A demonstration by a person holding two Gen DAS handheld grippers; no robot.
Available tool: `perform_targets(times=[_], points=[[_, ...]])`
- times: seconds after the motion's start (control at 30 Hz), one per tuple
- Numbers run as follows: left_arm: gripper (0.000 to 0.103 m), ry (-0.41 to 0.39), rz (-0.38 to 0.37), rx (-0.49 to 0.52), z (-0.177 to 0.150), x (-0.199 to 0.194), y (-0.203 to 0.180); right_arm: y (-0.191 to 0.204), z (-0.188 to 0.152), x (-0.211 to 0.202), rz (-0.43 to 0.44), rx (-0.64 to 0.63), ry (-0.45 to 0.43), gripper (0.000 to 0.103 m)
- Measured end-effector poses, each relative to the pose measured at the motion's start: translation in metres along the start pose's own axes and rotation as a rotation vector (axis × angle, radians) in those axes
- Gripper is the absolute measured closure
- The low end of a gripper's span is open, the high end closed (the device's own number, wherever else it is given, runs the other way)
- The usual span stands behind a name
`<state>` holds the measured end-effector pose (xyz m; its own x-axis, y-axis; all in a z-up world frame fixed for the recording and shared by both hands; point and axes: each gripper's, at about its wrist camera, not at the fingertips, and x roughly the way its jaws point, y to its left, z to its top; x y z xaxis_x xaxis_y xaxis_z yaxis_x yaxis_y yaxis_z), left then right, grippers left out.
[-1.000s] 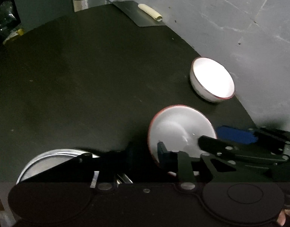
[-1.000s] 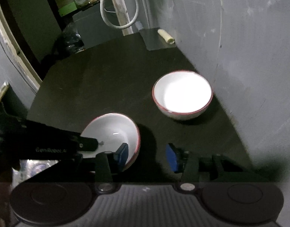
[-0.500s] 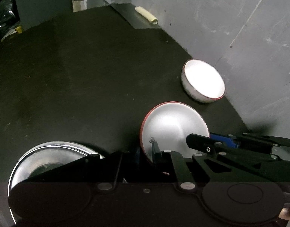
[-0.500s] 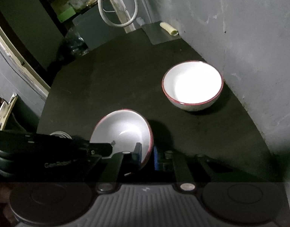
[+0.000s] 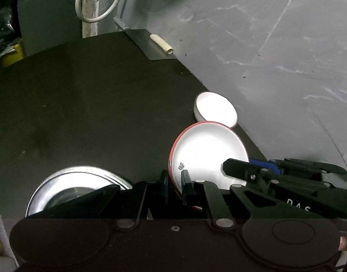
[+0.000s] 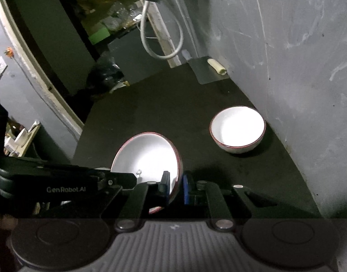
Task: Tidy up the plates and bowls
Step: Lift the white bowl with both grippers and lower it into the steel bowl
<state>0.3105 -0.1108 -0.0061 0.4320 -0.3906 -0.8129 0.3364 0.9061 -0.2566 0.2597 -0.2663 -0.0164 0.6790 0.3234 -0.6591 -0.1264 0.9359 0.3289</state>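
Left wrist view, nearest the lens: the left claw [image 5: 175,182] is clamped on the near rim of a red-rimmed white bowl [image 5: 207,156], and the right claw [image 5: 252,170] reaches in from the right side to pinch the same bowl on its opposite edge. From the right wrist view the grip reads the same way, the right claw [image 6: 175,187] clamped on the rim of the held bowl [image 6: 148,156], with the black arm of the left claw [image 6: 119,179] coming in from the left. The bowl sits tilted between the two, and looks clear of the dark table [image 5: 94,104], though I can't see its underside.

Just left of the claws a shiny metal plate [image 5: 71,185] lies on the table. Farther off, close to the grey wall, a second red-rimmed bowl [image 6: 238,131] stands upright and empty.

To my eye the step in hand is carrying the held bowl to stack it. The next move calls for levelling it, bringing it over the far bowl, and lowering it squarely inside before either claw lets go; a tilted release could chip the rims.
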Motion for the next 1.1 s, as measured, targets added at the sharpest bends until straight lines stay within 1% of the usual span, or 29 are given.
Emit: perform_targets(times=[0.2,0.33,0.53,0.7,0.83,0.97,1.1], points=[[0.092,0.002,-0.049,-0.013,-0.016,-0.017,0.003,0.003,-0.013,-0.017,0.040,-0.001,0.015,0.090],[0.092,0.018,-0.071,-0.023,-0.030,-0.023,0.005,0.006,-0.025,-0.025,0.059,-0.013,0.033,0.090],[0.092,0.059,-0.094,-0.020,-0.050,-0.025,0.000,0.004,-0.043,-0.038,0.075,-0.012,0.073,0.090],[0.092,0.105,-0.123,-0.018,-0.065,-0.020,-0.008,-0.001,-0.055,-0.046,0.065,-0.016,0.110,0.090],[0.092,0.135,-0.124,0.004,-0.072,-0.016,-0.015,-0.006,-0.063,-0.047,0.056,-0.011,0.134,0.090],[0.092,0.185,-0.085,0.036,-0.076,-0.010,-0.021,-0.005,-0.069,-0.044,0.059,-0.019,0.158,0.090],[0.092,0.208,-0.075,0.029,-0.080,-0.007,-0.020,-0.003,-0.074,-0.040,0.059,-0.034,0.183,0.090]])
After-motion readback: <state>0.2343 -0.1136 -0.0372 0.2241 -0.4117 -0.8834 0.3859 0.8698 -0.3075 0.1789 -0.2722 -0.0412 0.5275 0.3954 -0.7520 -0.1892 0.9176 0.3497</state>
